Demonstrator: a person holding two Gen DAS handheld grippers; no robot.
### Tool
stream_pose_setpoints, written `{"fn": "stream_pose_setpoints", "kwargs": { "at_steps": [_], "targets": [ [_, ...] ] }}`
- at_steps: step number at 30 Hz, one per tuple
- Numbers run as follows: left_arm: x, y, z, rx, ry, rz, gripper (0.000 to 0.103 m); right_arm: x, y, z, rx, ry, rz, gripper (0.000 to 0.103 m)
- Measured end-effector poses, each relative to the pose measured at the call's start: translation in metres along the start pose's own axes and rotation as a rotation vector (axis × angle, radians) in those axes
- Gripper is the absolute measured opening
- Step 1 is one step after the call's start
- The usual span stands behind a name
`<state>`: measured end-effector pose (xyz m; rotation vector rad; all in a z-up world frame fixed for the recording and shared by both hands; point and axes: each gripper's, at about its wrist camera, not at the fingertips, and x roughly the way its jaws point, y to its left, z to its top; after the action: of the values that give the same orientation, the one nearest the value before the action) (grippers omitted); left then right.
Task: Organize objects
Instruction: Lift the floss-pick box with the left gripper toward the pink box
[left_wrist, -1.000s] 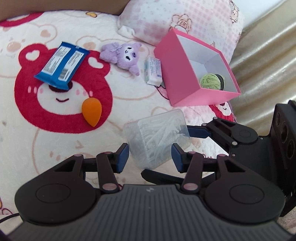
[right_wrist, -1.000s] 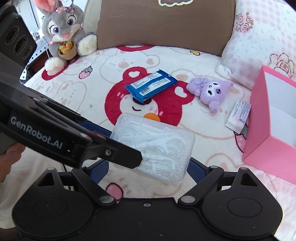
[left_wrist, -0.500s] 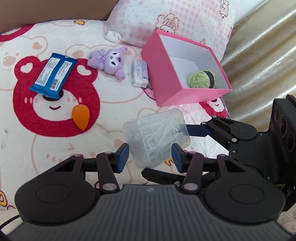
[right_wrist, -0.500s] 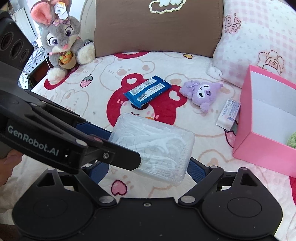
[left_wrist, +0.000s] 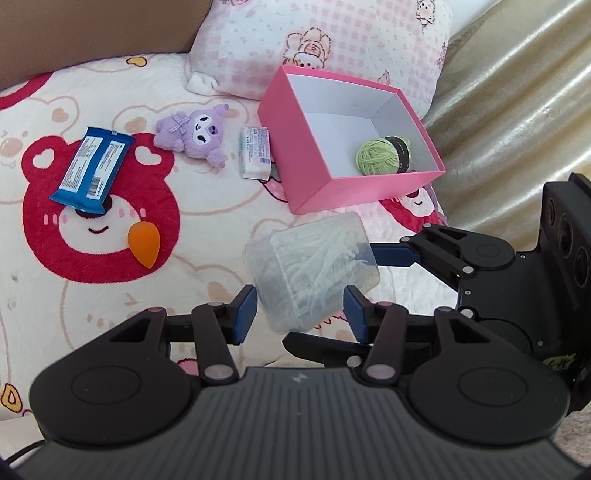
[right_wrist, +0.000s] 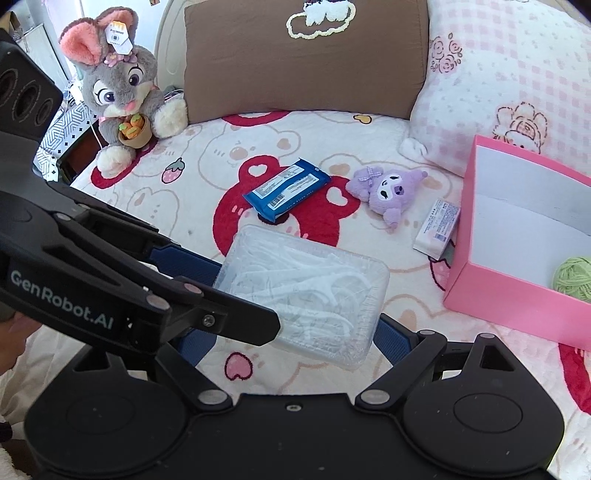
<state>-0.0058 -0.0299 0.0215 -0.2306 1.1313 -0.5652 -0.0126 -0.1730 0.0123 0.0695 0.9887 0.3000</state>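
Cream bedding printed with red bears and strawberries covers the bed, with a brown cushion and a pink checked pillow at its head.

Both grippers hold one clear plastic box of white floss picks, lifted above the bedding just in front of the pink box. The left gripper has its blue-padded fingers set fairly narrow, one on each side of the clear box's short width, right against its walls. The right gripper spans the box's long dimension, its fingers spread wide; one blue pad meets the box's near corner, while the other is mostly hidden behind the left gripper's body.

A pink open-topped cardboard box with a white interior sits on the bed by the pillow. Inside it, in the near corner, lies a ball of light green yarn with a black paper band.

On the bedding lie a blue snack packet with white label panels and a barcode, an orange teardrop makeup sponge, a small purple plush toy and a small white packet with tiny print, the last just beside the pink box. None of their print is readable. A grey plush rabbit with a paper tag sits by the cushion. "GenRobot.AI" is written in white on the left gripper's side.
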Motion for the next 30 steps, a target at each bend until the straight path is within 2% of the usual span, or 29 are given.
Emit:
{"fn": "stream_pose_setpoints", "kwargs": {
  "at_steps": [15,19,30],
  "targets": [
    [-0.006,-0.039,0.019,0.052,-0.032,0.007,0.05,-0.033,-0.016,0.0,-0.011,-0.077,-0.047,0.093],
    [-0.004,-0.055,0.024,0.11,-0.059,0.013,0.05,-0.043,-0.025,-0.002,-0.007,-0.118,-0.063,0.093],
    [0.016,-0.1,0.061,0.157,-0.086,-0.031,0.05,-0.073,-0.063,0.002,-0.011,-0.194,-0.16,0.093]
  ]
}}
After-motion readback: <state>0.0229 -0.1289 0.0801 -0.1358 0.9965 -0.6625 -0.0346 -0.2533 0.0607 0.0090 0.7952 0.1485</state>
